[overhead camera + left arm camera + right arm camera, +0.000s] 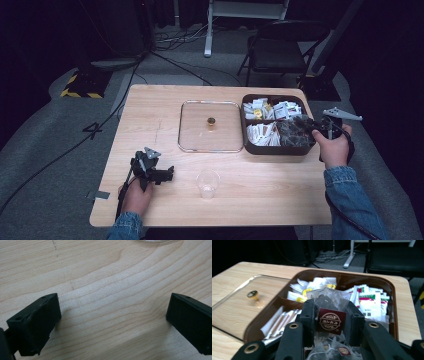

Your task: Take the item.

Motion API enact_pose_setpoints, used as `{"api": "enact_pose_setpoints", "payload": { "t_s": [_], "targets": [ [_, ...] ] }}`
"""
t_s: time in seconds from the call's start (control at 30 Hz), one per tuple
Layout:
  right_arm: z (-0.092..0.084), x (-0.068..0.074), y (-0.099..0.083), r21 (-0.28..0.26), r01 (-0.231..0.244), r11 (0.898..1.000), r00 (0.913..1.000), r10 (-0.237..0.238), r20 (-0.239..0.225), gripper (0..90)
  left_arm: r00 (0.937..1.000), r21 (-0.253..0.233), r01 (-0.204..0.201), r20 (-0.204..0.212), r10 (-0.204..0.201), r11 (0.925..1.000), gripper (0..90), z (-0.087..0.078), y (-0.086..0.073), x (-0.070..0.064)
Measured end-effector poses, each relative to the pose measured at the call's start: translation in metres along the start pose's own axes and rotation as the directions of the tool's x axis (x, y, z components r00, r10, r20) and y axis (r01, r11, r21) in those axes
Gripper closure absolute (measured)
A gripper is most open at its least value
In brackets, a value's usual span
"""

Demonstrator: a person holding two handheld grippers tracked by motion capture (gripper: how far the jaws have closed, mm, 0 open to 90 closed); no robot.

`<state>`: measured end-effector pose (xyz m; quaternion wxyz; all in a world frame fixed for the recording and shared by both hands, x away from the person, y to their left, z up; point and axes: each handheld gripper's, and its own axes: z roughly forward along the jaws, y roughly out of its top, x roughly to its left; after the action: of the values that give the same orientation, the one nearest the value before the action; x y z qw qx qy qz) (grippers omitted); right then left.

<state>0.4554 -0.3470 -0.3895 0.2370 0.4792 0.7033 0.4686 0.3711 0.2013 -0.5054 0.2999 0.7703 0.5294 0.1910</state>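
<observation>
- Right gripper: I see its two black jaws pressed together on a clear mesh tea bag with a dark red square label, which hangs just above the brown compartment box, over its near corner.
- Left gripper: its jaws stand wide apart with nothing between them, low over the light wooden table, far to the left of the box.
- Handling, as I judge: the tea bag is very light and soft, so it will crumple and swing. Its thin mesh can tear if pulled hard. I think the best hold is at the upper part near the label, as now, not on the loose leaf below.
- Box contents: white paper sachets fill the near-left compartment, mixed white and yellow packets the far ones, and more dark tea bags the near-right one.
- Left of the box lies a flat clear lid with a small brass knob.
- Nearer to me than the box stands an empty clear plastic cup.
</observation>
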Motion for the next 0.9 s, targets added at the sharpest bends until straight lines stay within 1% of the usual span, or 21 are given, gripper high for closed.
{"api": "enact_pose_setpoints", "payload": {
  "t_s": [0.13,0.37,0.53,0.73,0.77,0.8,0.9],
  "targets": [
    [-0.006,0.008,0.004,-0.006,0.015,1.0,0.9995,-0.015,-0.029,66.2,1.0,0.0,0.0,0.0,0.0,1.0,0.0,0.0,0.0,0.0],
    [-0.016,0.023,0.008,-0.018,0.031,0.999,0.9977,-0.032,-0.06,66.2,1.0,0.0,-0.002,-0.001,0.002,1.0,0.1,0.0,0.0,0.0],
    [-0.017,0.036,0.011,-0.001,0.051,0.999,0.9946,-0.051,-0.09,66.2,1.0,0.0,0.001,0.0,-0.001,1.0,0.0,0.0,0.0,0.0],
    [-0.017,0.055,0.017,0.002,0.077,0.997,0.987,-0.076,-0.141,66.1,1.0,0.001,0.007,-0.005,-0.007,1.0,0.1,-0.001,-0.001,-0.001],
    [-0.017,0.055,0.017,0.002,0.077,0.997,0.987,-0.076,-0.141,66.1,1.0,0.001,0.007,-0.005,-0.007,1.0,0.1,-0.001,-0.001,-0.001],
    [-0.016,0.063,0.02,0.003,0.086,0.996,0.9837,-0.084,-0.159,66.1,1.0,0.003,0.006,-0.005,-0.006,1.0,0.1,-0.001,-0.001,-0.001],
    [-0.016,0.075,0.024,-0.001,0.101,0.995,0.9767,-0.099,-0.19,66.2,1.0,0.002,0.006,-0.005,-0.006,1.0,0.1,-0.002,-0.002,-0.001]
  ]
}}
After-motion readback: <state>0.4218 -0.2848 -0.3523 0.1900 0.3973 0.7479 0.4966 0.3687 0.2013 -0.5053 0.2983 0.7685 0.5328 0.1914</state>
